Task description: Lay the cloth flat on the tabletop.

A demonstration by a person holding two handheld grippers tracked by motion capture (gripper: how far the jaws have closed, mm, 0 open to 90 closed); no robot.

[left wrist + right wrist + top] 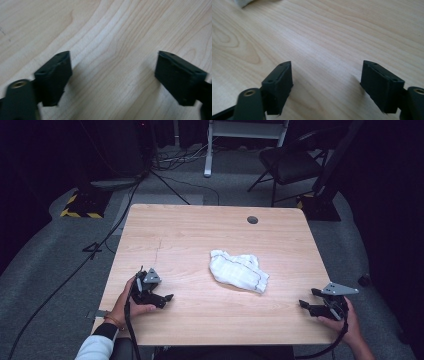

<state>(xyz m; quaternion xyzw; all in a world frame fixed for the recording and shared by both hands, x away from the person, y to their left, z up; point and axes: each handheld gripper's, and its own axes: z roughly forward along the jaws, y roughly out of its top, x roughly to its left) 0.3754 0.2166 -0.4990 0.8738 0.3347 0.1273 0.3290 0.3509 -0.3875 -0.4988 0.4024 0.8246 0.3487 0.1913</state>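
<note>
Nothing looks done yet: the cloth (238, 271) lies crumpled mid-counter (190, 230), untouched, while the left tool (162, 301) and right tool (306, 306) rest apart from it, jaws spread and empty

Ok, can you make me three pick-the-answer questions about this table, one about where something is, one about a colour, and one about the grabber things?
1. Where does the crumpled cloth lie?
A. near the middle of the table
B. on the floor
C. on the chair

2. What colour is the cloth mostly?
A. red
B. white
C. green

3. How do the left gripper and right gripper stand?
A. both clamp the cloth
B. one holds a cup
C. both open, with nothing between the jaws

Answers: 1 A, it rests on the wood between the two hands. 2 B, white with thin dark lines. 3 C, bare wood shows between each pair of jaws.
</note>
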